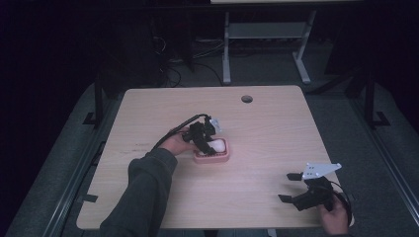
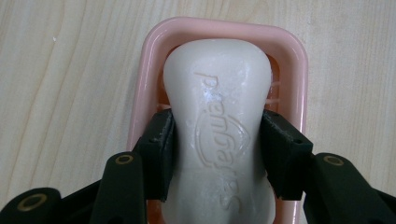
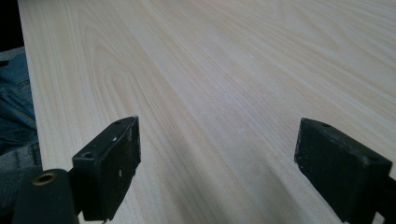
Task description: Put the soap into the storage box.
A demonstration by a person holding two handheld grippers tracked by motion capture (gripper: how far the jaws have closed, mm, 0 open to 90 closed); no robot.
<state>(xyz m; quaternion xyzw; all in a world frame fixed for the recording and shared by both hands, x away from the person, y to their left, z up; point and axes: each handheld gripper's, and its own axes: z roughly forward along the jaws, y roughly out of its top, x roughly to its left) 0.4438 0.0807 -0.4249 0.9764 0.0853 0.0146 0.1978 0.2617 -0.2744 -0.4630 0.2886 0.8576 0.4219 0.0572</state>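
A white bar of soap (image 2: 219, 116) with embossed lettering lies in a pink soap dish (image 2: 299, 70) near the middle of the wooden table. My left gripper (image 2: 217, 149) is shut on the soap, its black pads (image 2: 161, 149) pressing both long sides. From the high view the same gripper (image 1: 210, 144) reaches over the dish (image 1: 211, 158) from the left, with the soap (image 1: 219, 146) partly hidden under it. My right gripper (image 1: 289, 187) rests near the table's front right corner, open, with nothing between its fingers (image 3: 116, 163).
The light wooden table (image 1: 267, 133) has a round cable hole (image 1: 246, 98) near its far edge. A white desk frame (image 1: 267, 44) stands on the grey floor beyond the table. My left sleeve (image 1: 143, 197) crosses the front left of the table.
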